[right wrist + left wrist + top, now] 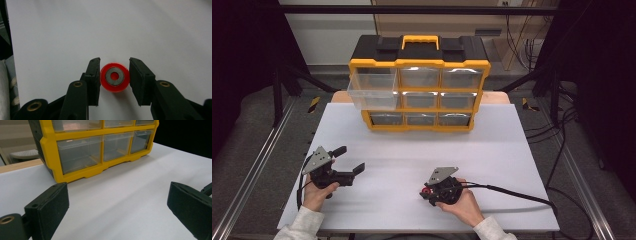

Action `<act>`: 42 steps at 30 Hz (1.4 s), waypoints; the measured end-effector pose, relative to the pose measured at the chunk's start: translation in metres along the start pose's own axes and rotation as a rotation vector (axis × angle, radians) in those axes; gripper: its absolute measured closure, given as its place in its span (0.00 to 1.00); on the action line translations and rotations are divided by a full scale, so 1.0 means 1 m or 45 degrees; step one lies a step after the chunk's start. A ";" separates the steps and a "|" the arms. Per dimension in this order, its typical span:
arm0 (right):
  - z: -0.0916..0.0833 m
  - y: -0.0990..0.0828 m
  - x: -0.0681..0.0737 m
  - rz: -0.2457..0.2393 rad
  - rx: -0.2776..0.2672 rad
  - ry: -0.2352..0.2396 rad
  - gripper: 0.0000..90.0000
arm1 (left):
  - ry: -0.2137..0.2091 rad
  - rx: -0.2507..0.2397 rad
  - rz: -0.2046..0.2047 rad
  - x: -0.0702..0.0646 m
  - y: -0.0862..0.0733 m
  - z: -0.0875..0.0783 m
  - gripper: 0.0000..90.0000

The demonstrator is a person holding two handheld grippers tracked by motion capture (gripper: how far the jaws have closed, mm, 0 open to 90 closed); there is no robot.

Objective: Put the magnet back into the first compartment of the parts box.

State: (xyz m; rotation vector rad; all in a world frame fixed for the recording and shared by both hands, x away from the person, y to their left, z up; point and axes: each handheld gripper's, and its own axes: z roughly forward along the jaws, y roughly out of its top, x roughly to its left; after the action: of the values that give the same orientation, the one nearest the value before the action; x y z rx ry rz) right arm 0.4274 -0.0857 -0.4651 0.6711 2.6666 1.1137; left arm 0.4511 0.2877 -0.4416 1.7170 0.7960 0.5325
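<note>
We see the right gripper point(114, 78) clamped on a red wheel point(114, 77) w/ metal hub; left gripper point(117, 207) gapes, organizer point(100, 150) ahead.

Wheel point(114, 77) between right gripper point(114, 79) jaws, on table point(412, 150).

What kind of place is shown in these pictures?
Probably a lab or workshop test bench: a white table framed by metal rails, loose cables alongside, and a yellow drawer organizer on top.
</note>
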 end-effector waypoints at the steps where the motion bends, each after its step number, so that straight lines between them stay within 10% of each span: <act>1: -0.001 0.000 0.000 0.001 -0.007 -0.003 0.69 | 0.000 0.001 0.001 0.000 0.000 0.000 0.04; 42: -0.047 0.029 -0.020 0.063 -0.215 -0.060 0.69 | 0.002 0.009 0.003 0.000 -0.001 0.001 0.04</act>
State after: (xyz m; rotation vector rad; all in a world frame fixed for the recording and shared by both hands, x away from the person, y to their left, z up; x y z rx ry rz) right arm 0.4395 -0.1065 -0.4114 0.7254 2.4947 1.3014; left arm 0.4516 0.2872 -0.4425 1.7245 0.7979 0.5328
